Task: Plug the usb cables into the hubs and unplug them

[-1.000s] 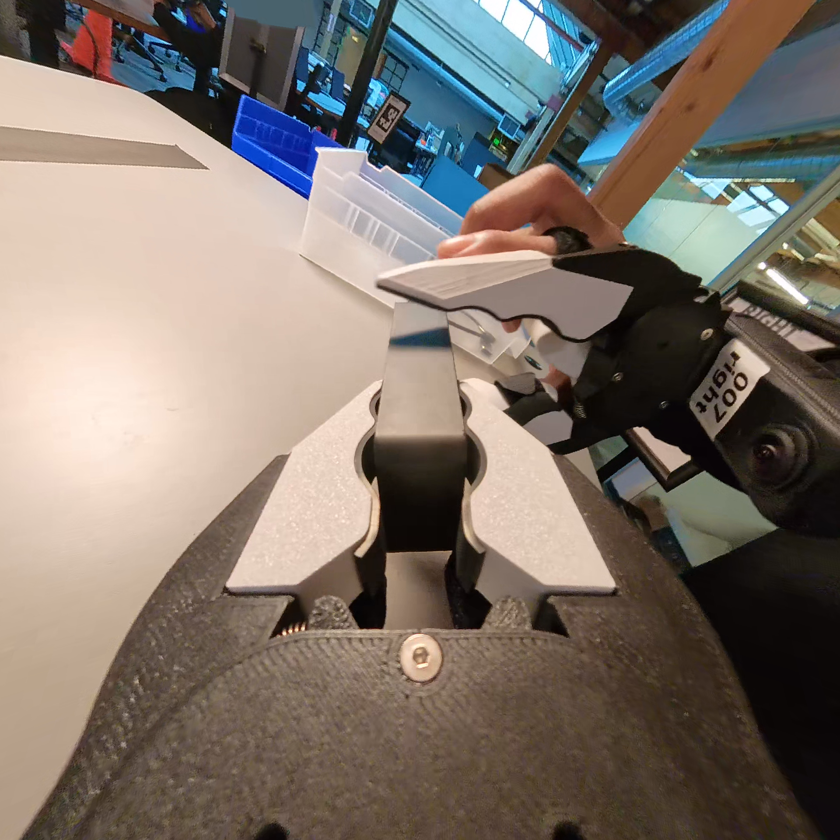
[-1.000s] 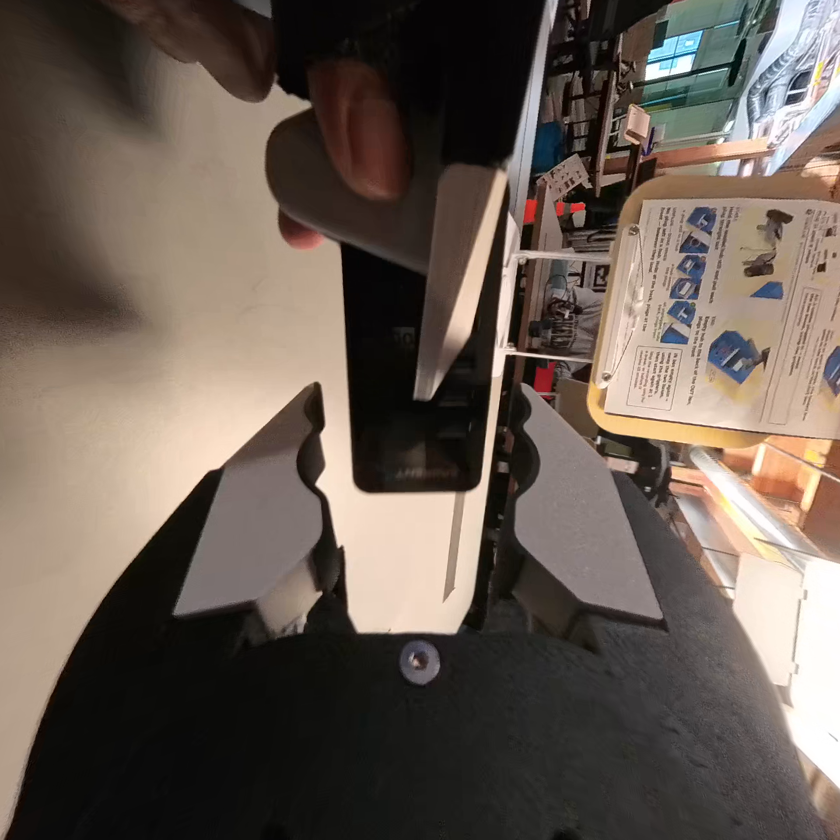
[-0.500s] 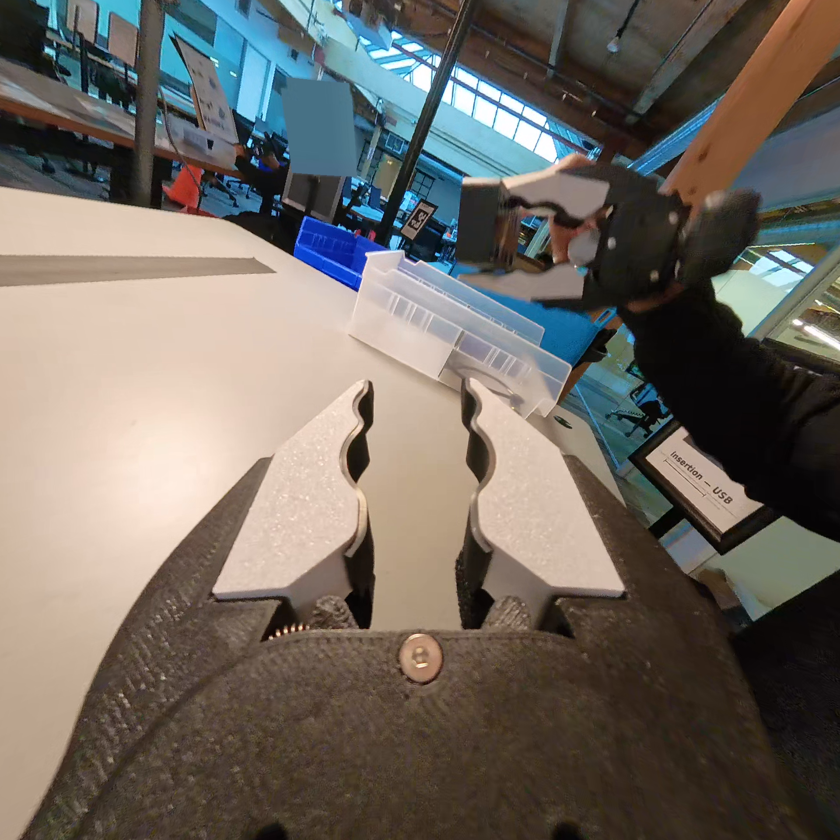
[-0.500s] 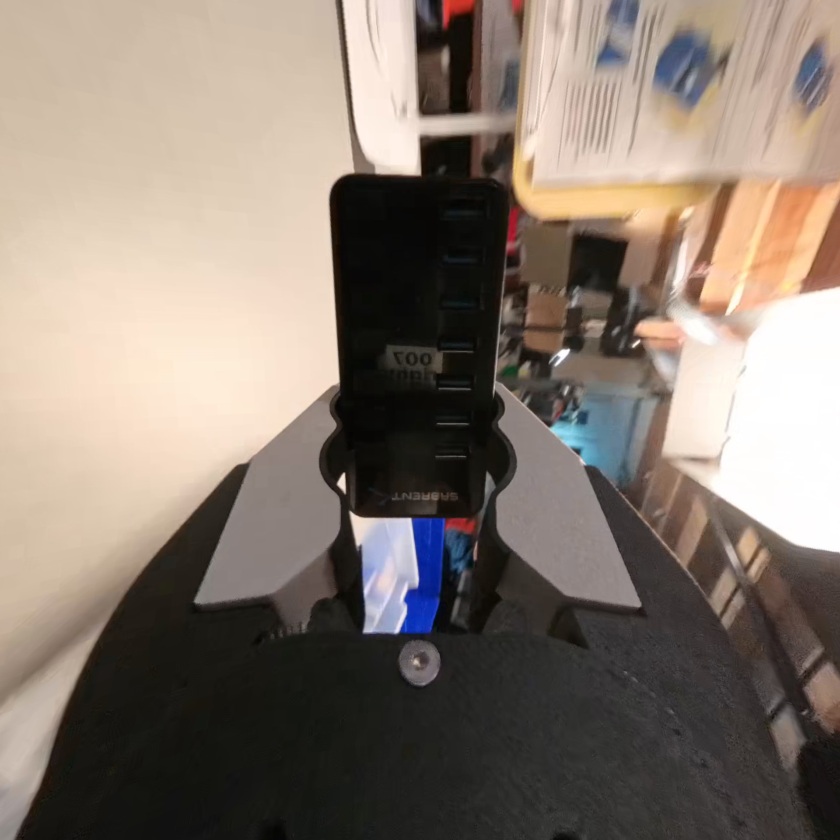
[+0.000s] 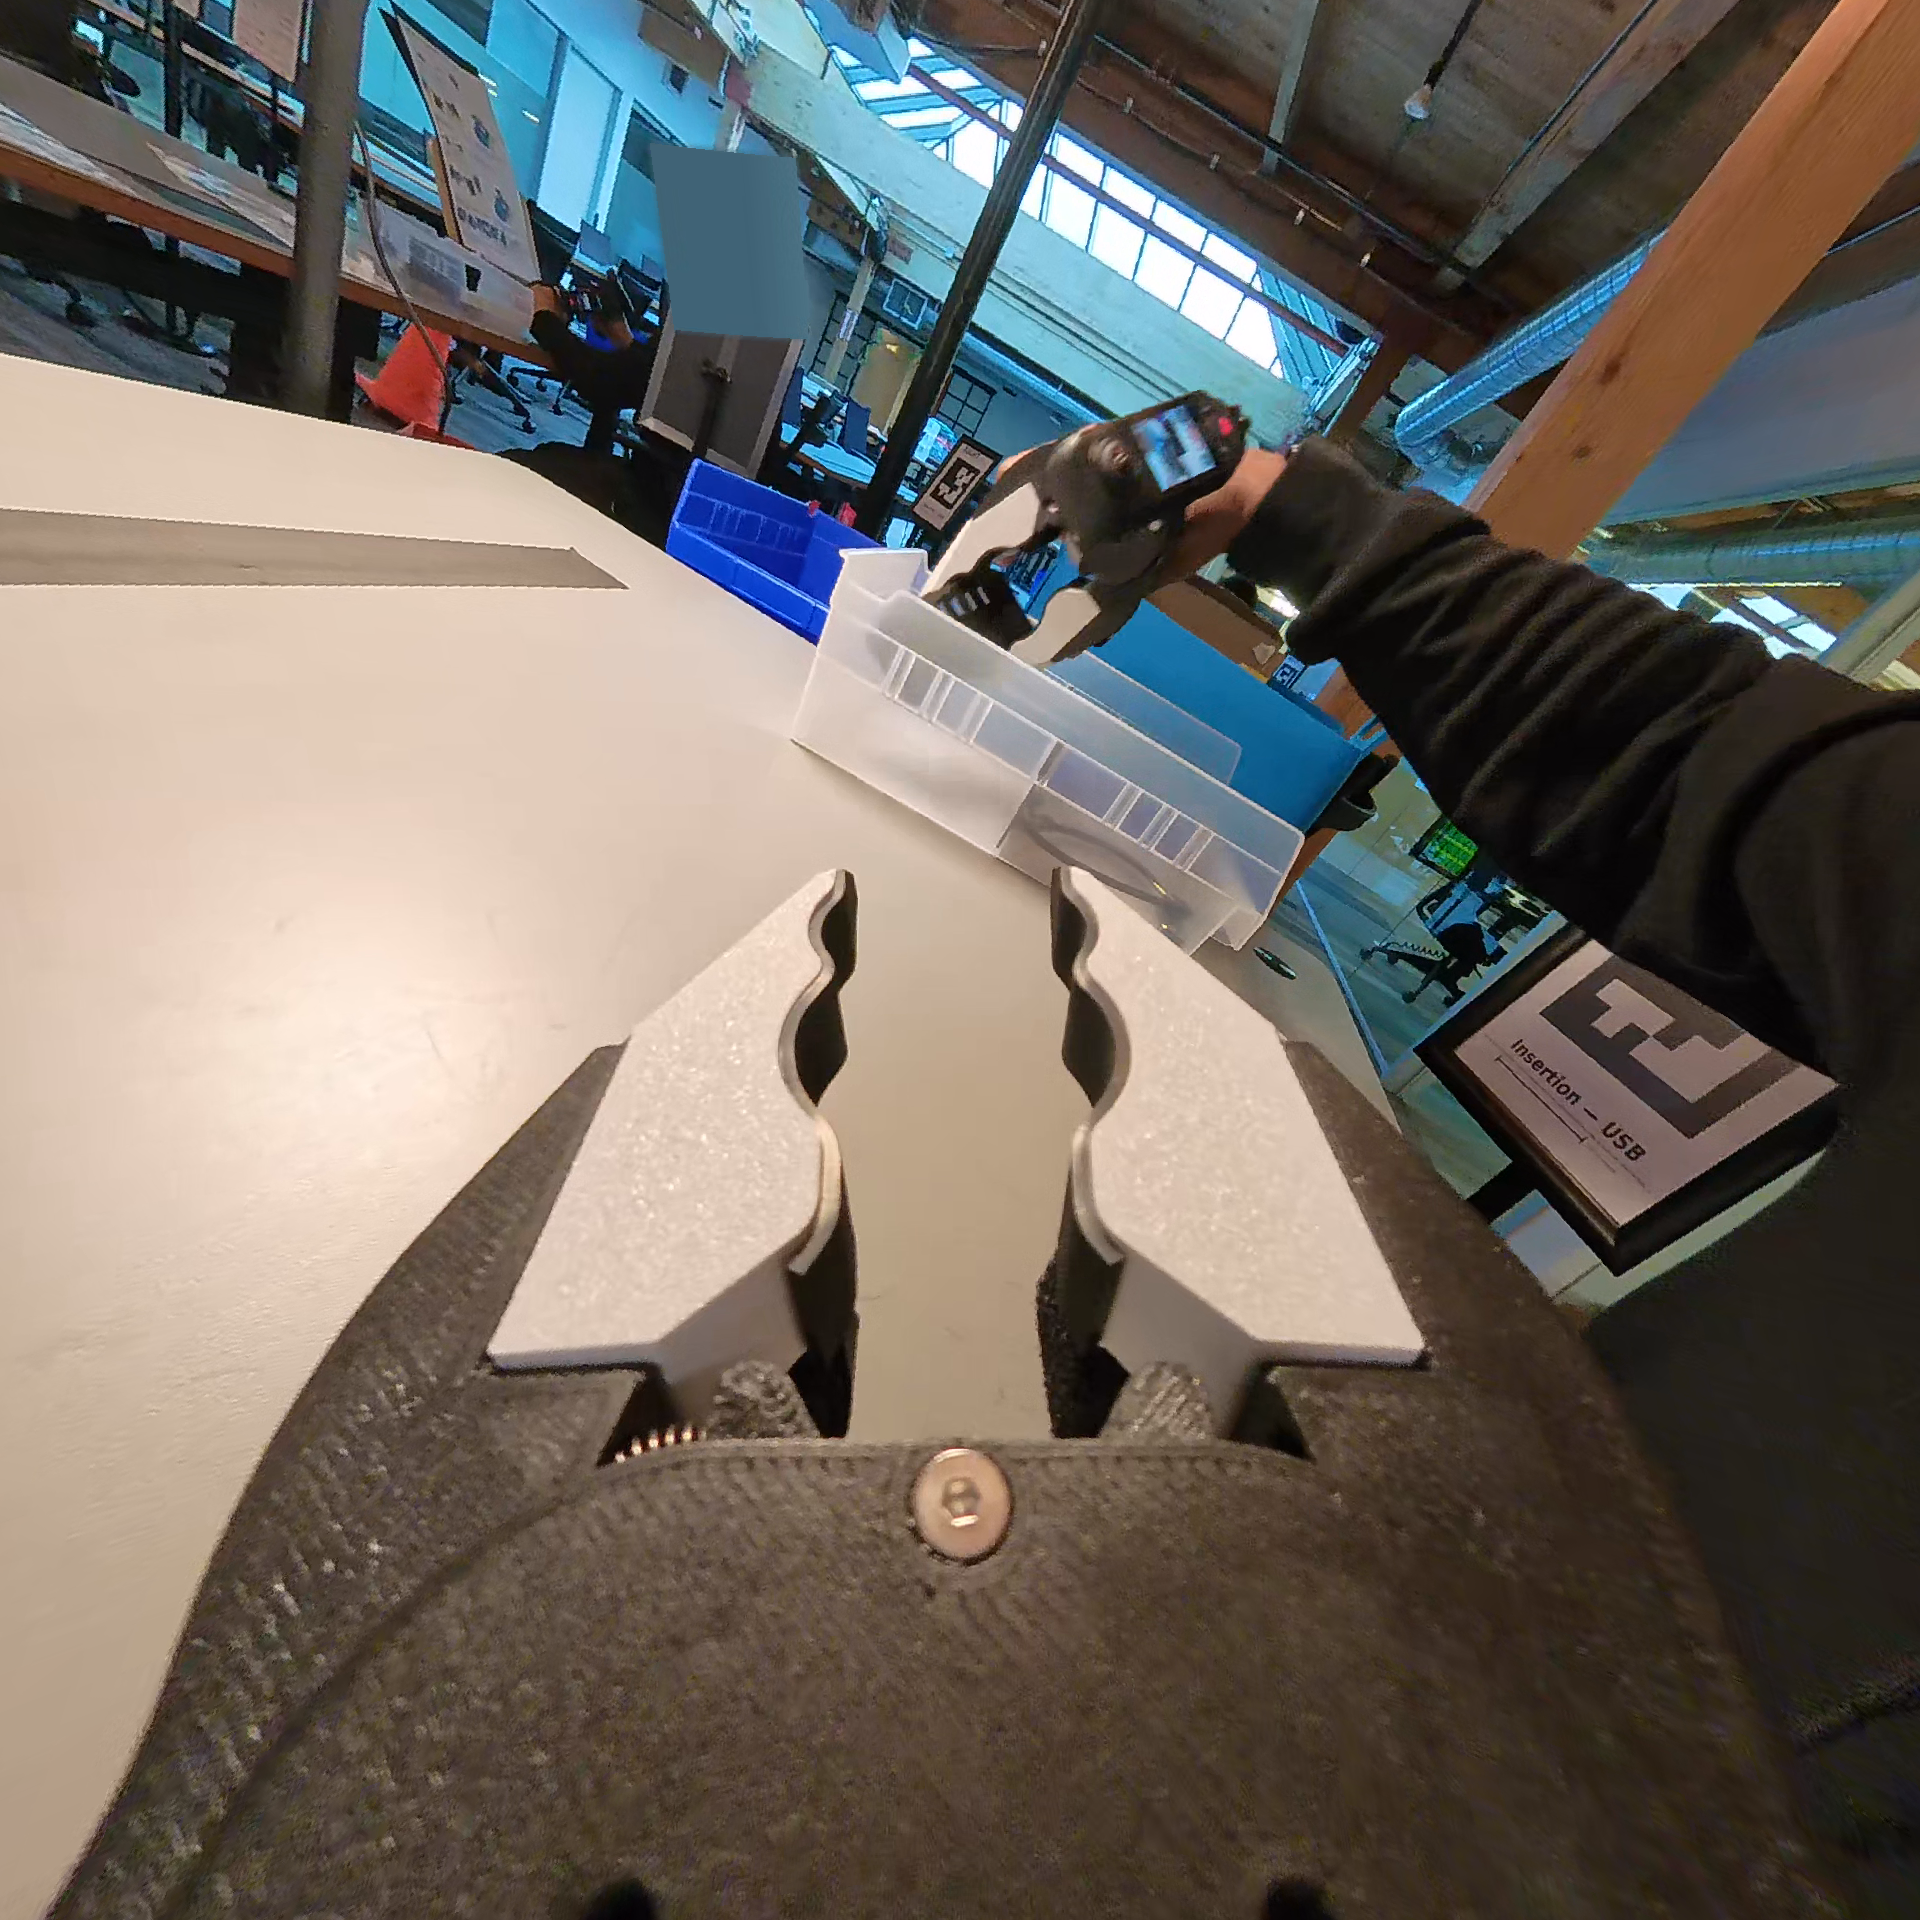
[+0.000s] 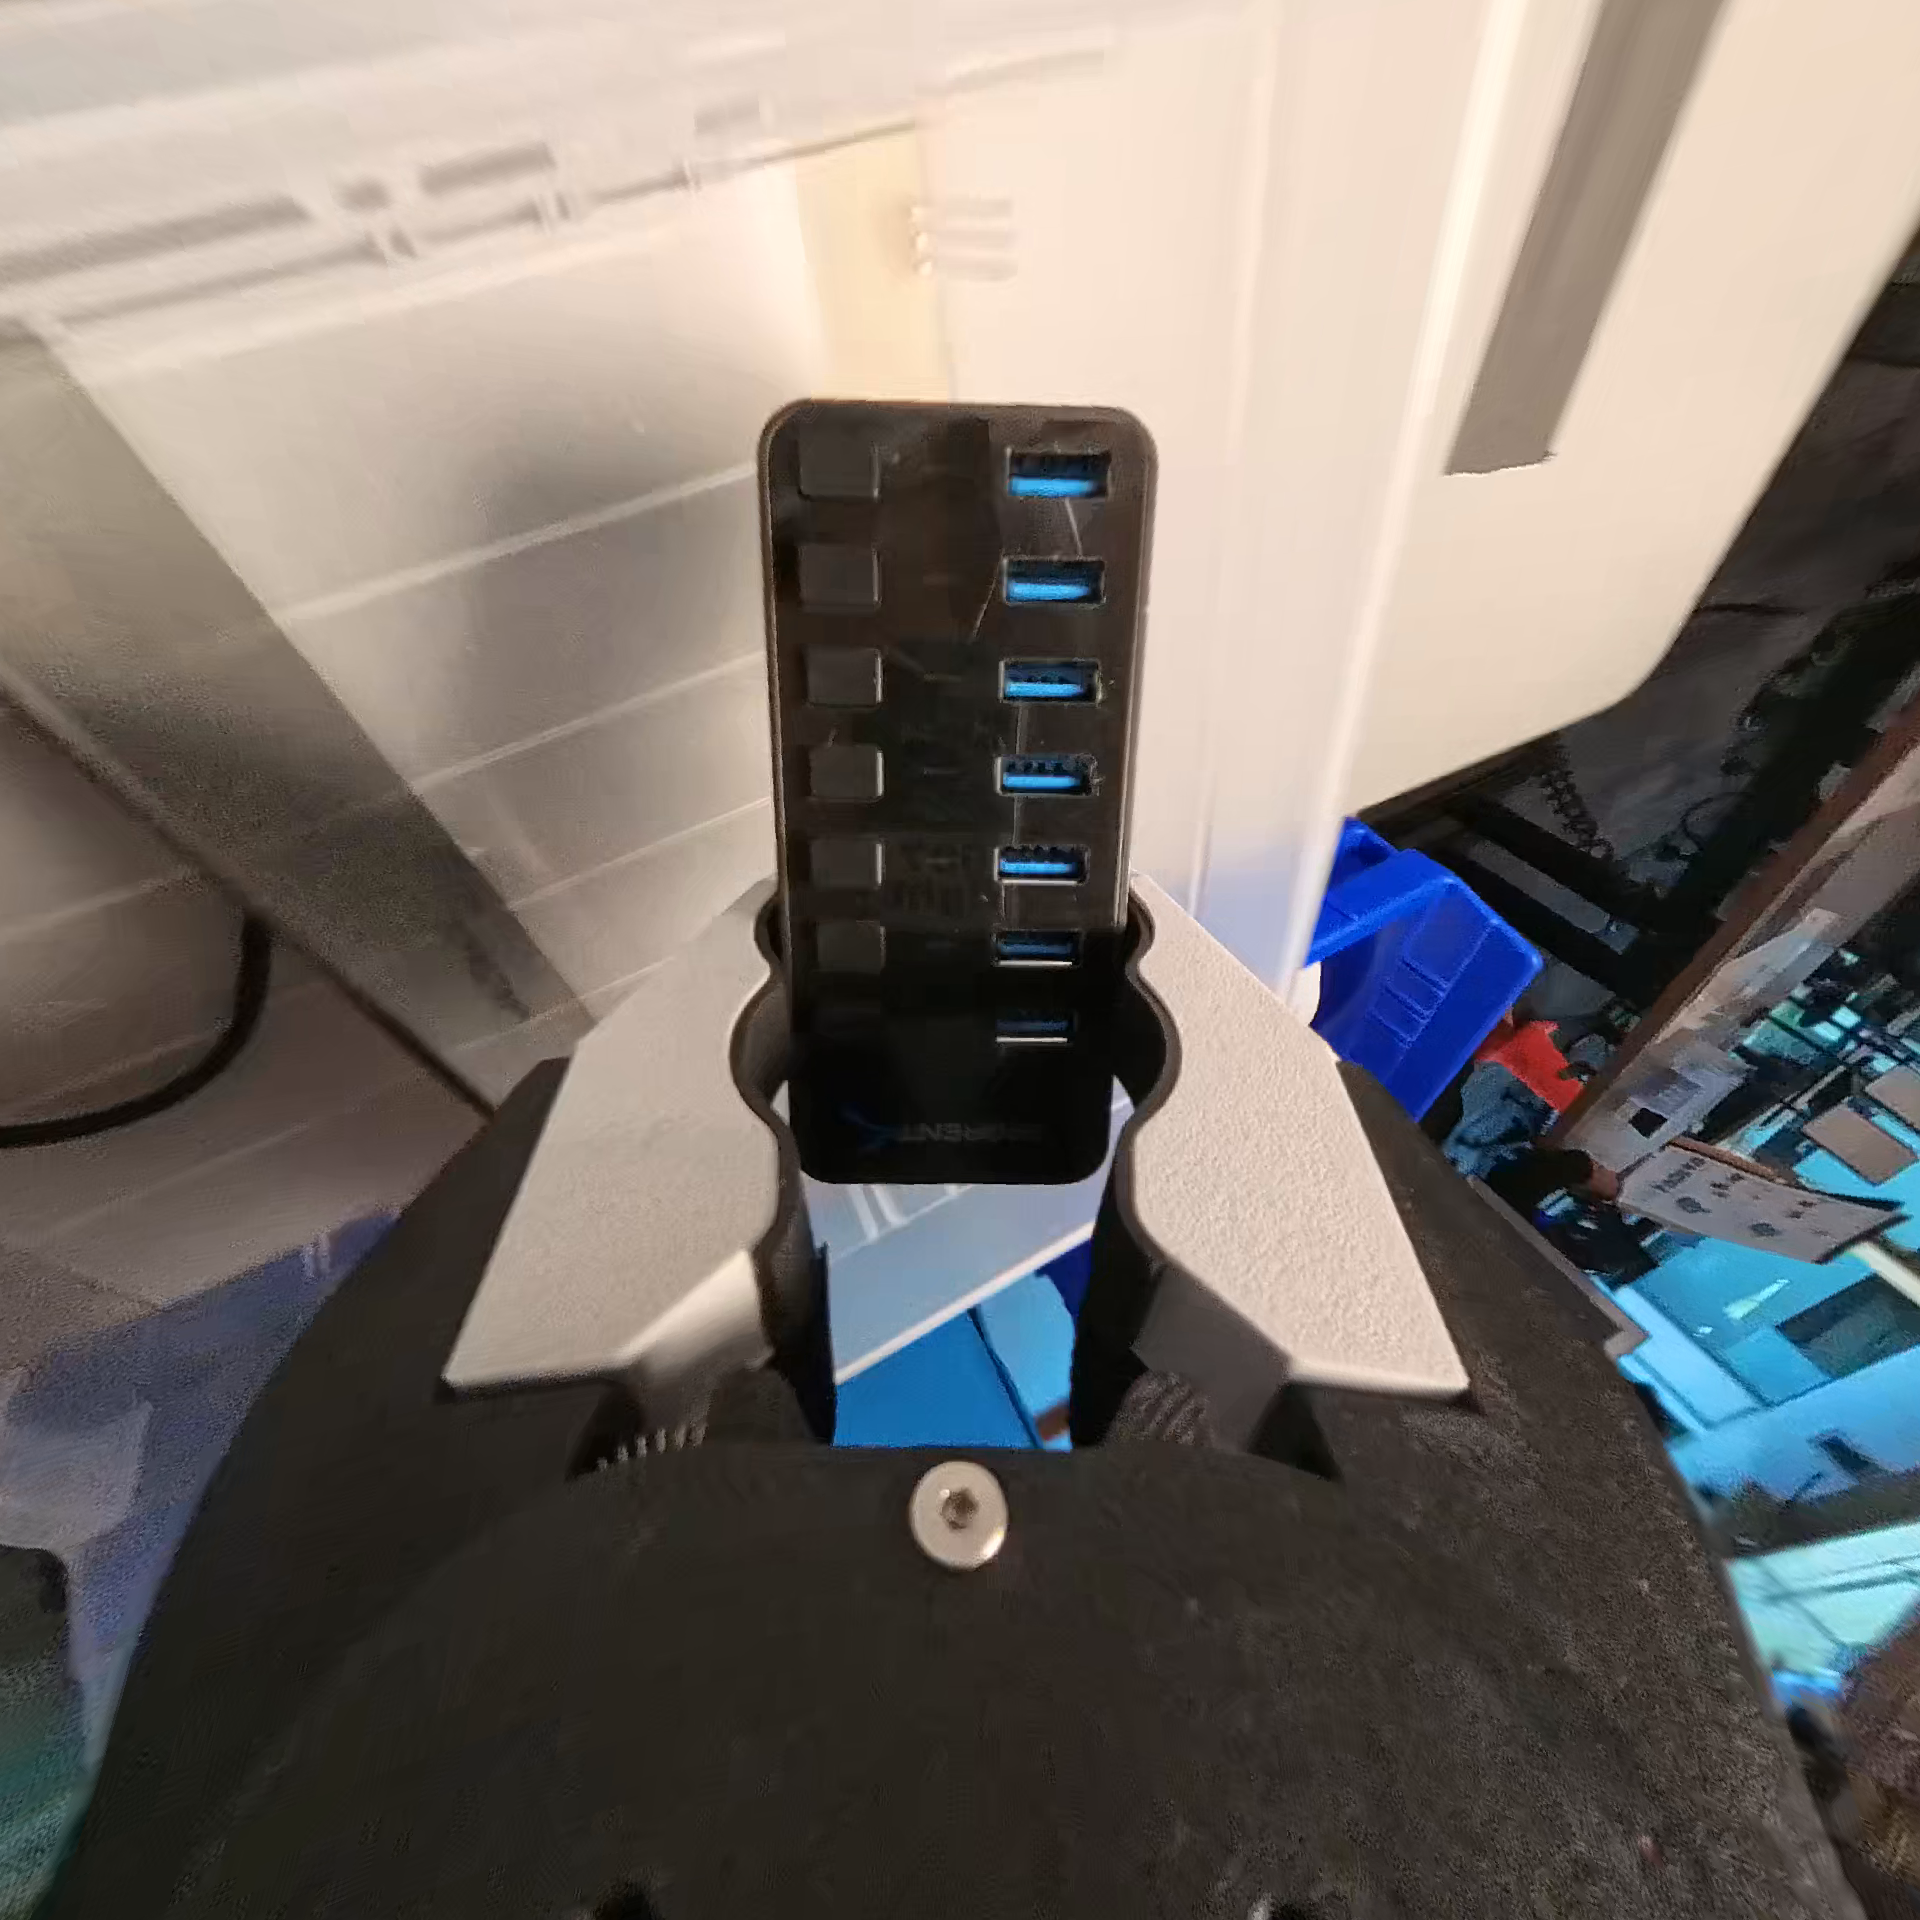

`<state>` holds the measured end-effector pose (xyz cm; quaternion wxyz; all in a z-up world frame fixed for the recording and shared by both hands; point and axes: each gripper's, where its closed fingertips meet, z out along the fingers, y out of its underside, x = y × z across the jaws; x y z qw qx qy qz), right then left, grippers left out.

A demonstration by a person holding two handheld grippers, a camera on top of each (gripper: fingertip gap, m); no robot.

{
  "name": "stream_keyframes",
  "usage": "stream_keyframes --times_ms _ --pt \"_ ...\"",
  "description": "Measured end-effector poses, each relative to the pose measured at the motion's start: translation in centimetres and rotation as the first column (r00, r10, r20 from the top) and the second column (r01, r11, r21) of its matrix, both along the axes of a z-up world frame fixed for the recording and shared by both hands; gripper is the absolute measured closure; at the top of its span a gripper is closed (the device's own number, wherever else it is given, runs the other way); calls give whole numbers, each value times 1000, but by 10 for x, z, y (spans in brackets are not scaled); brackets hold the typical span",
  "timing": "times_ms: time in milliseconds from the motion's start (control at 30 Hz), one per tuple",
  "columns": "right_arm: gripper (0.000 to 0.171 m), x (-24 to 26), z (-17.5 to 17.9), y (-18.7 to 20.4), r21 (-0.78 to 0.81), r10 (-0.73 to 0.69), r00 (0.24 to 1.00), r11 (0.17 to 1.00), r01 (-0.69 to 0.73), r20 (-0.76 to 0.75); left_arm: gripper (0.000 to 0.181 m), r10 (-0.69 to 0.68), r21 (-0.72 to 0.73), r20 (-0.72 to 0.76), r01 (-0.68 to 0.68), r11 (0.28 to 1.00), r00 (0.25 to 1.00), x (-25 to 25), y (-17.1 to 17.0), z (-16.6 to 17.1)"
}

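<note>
My right gripper [image 6: 954, 914] is shut on a black USB hub [image 6: 951, 665] with a row of blue ports and a row of square buttons. It holds the hub over the clear plastic bin [image 6: 416, 436]. In the left wrist view the right gripper [image 5: 1003, 613] dips the hub [image 5: 977, 605] into the far end of the clear bin [image 5: 1039, 758]. My left gripper [image 5: 951, 914] is open and empty above the grey table [image 5: 364, 831]. A black cable [image 6: 156, 1081] lies curled in the bin.
A blue bin [image 5: 758, 540] stands behind the clear one; it also shows in the right wrist view [image 6: 1423, 966]. A framed sign [image 5: 1631, 1081] sits off the table's right edge. A dark sleeve [image 5: 1610, 769] reaches across the right side. A grey tape strip [image 5: 291, 566] lies on the table.
The hub passed from my left gripper to the right one, which closed on it and carried it away to the clear bin. My left gripper opened and now holds nothing.
</note>
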<state>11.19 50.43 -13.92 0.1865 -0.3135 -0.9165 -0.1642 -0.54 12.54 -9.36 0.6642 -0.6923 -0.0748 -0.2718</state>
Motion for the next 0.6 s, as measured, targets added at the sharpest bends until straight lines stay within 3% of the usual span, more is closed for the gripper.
stream_keyframes --times_ms 133,300,600 --pt "112 -6 -29 6 40 44 989 998 -50 138 142 -1 -1 8 1 1000 1000 -1 0 0" --pt "110 -11 -53 7 5 32 988 999 -33 149 142 -10 -1 21 10 1000 1000 -1 0 0" --pt "98 -3 -39 21 33 -46 997 999 44 56 142 -24 -7 2 24 1000 1000 3 1 -1"
